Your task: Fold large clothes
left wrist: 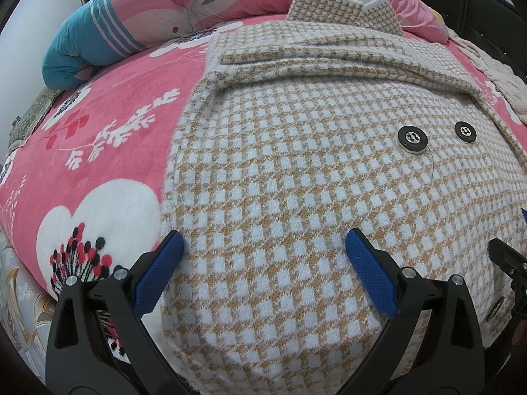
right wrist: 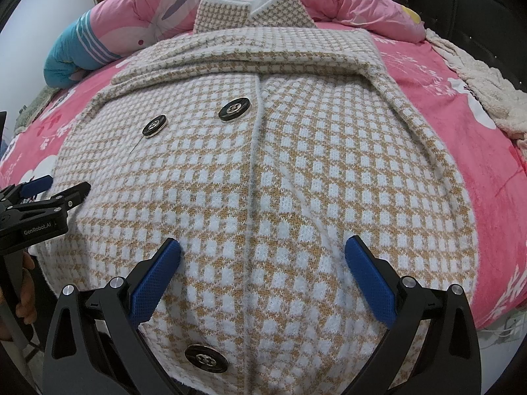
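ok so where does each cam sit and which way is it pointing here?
Left wrist: on the left gripper, looking forward over the checked coat's left part toward the collar; own open blue fingers show, the right gripper pokes in at the right edge.
Right wrist: on the right gripper, over the coat's button placket; left gripper and a hand show at left.
Shared: coat, top two buttons, pink blanket, rolled quilt.
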A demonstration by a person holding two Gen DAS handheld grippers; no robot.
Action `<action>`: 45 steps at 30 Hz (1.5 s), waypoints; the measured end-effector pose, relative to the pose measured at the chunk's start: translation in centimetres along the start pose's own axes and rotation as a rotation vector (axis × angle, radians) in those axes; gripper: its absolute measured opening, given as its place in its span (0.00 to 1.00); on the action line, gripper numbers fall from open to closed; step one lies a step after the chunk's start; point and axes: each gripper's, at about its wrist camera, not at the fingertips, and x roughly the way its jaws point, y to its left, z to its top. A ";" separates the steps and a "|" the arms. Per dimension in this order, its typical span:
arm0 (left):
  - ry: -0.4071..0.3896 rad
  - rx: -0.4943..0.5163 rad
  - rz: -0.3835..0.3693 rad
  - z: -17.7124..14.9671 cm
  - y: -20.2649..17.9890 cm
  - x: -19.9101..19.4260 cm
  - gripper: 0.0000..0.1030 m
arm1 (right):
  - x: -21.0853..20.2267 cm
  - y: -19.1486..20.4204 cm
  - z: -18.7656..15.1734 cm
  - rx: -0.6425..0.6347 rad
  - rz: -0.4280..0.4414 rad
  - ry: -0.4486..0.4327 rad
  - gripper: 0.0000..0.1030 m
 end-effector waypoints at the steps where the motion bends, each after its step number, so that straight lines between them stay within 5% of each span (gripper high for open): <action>1: 0.000 0.000 0.001 0.0 0.0 0.0 0.93 | 0.0 -0.1 0.0 0.000 0.000 0.000 0.94; 15: -0.044 0.008 -0.051 -1.4 1.0 -1.8 0.93 | 0.0 0.1 0.0 0.001 -0.002 0.001 0.94; 28: -0.117 0.042 -0.106 -7.9 3.3 -6.2 0.93 | -0.1 0.1 -0.1 -0.008 -0.001 0.002 0.94; 39: -0.047 -0.039 -0.252 -14.0 5.7 -5.5 0.92 | -0.3 0.5 -0.1 -0.023 -0.005 0.013 0.94; 45: 0.012 -0.066 -0.316 -15.2 5.6 -3.6 0.68 | -0.2 0.6 0.1 -0.025 -0.009 0.013 0.94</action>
